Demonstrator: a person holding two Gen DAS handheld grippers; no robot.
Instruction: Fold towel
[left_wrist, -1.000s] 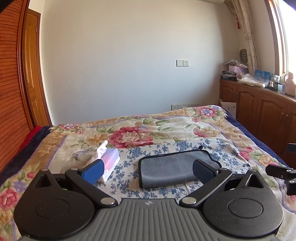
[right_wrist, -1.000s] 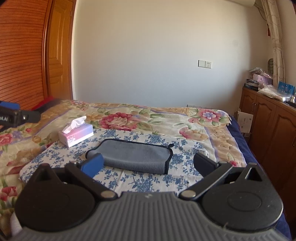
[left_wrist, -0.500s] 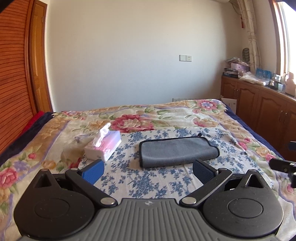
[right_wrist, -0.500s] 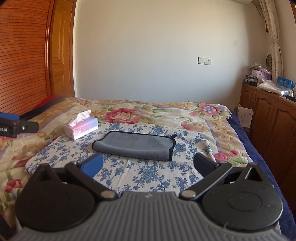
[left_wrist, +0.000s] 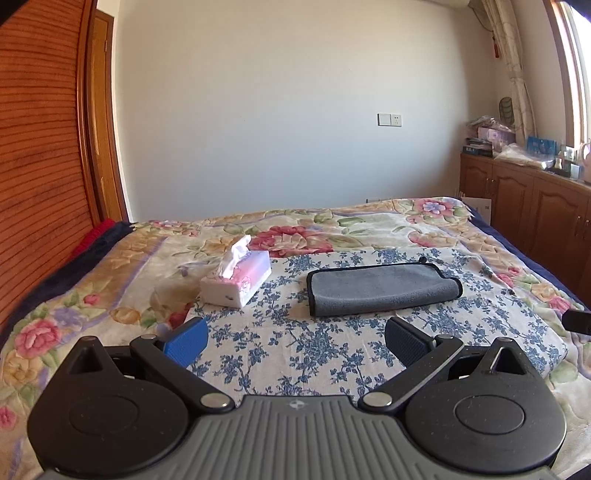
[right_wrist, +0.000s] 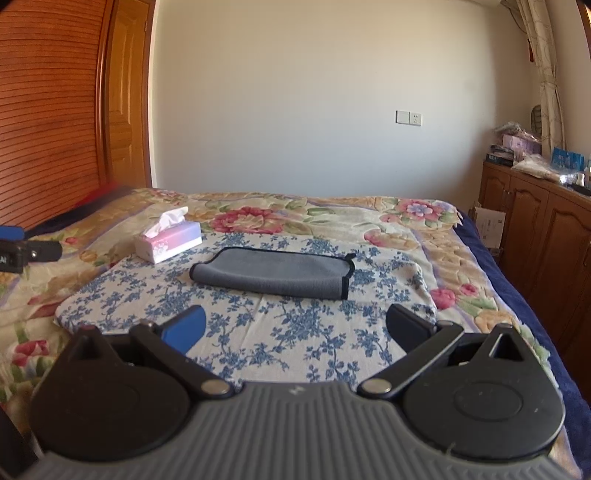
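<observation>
Firstly, left wrist view: the left gripper (left_wrist: 295, 341) has its fingers spread wide with nothing between them, held above the blue-flowered cloth (left_wrist: 332, 343) on the bed (left_wrist: 92, 295). The grey towel (left_wrist: 380, 290), folded into a long strip with black edging, lies flat on that cloth ahead of the fingers, well apart from them. A tissue box (left_wrist: 238, 282) stands to its left, near but not touching.

Right wrist view: the right gripper (right_wrist: 295, 328) is likewise spread and empty. The towel (right_wrist: 273, 272) lies ahead on the cloth, the tissue box (right_wrist: 168, 242) beyond its left end.
</observation>
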